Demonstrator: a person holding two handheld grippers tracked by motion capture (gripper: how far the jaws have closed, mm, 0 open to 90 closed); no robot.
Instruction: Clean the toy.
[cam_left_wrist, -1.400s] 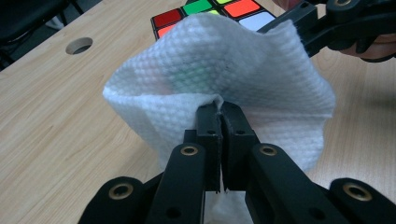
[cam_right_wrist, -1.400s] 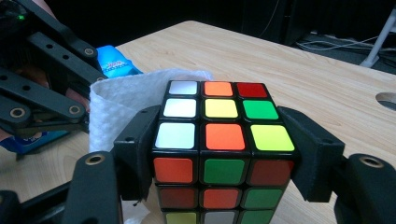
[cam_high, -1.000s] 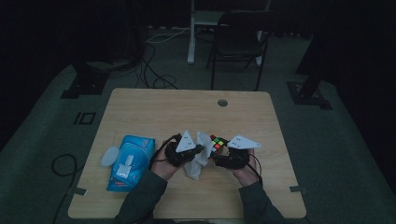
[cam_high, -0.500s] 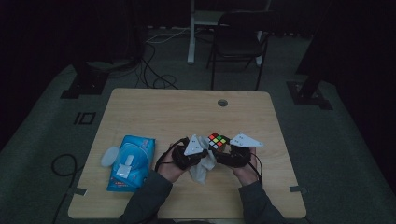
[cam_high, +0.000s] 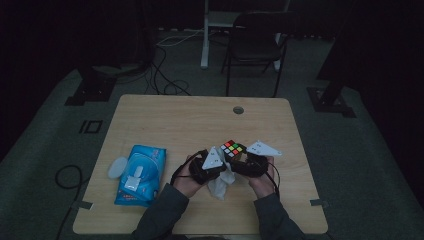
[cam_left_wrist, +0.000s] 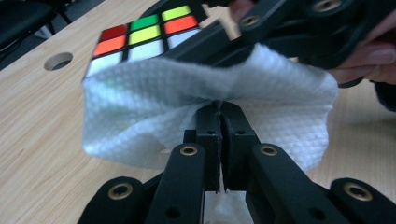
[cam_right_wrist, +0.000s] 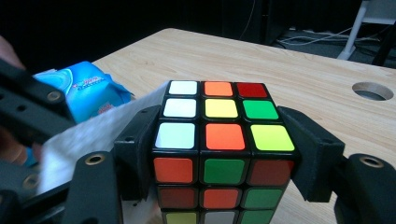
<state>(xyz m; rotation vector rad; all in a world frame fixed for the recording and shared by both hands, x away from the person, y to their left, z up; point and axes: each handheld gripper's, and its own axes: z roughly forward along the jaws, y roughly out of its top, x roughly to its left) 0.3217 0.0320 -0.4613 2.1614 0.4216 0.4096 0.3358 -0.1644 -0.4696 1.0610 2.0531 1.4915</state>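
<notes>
A scrambled Rubik's cube (cam_right_wrist: 219, 135) sits clamped by its two sides in my right gripper (cam_right_wrist: 219, 149), held just above the wooden table (cam_high: 170, 120). In the high view the cube (cam_high: 233, 149) is between the two hands, near the table's front. My left gripper (cam_left_wrist: 219, 109) is shut on a crumpled white wipe (cam_left_wrist: 154, 107), which is pressed against the side of the cube (cam_left_wrist: 140, 35) facing it. The wipe (cam_high: 221, 184) hangs down below the left gripper (cam_high: 220, 169). The right gripper (cam_high: 240, 157) comes in from the right.
A blue pack of wipes (cam_high: 139, 174) lies at the table's front left, with a small white round piece (cam_high: 118, 166) beside it. A cable hole (cam_high: 238, 109) is near the far edge. A chair (cam_high: 255, 45) stands beyond the table.
My left hand has moved right, bringing the wipe closer against the cube. The right hand and the cube have stayed put.
</notes>
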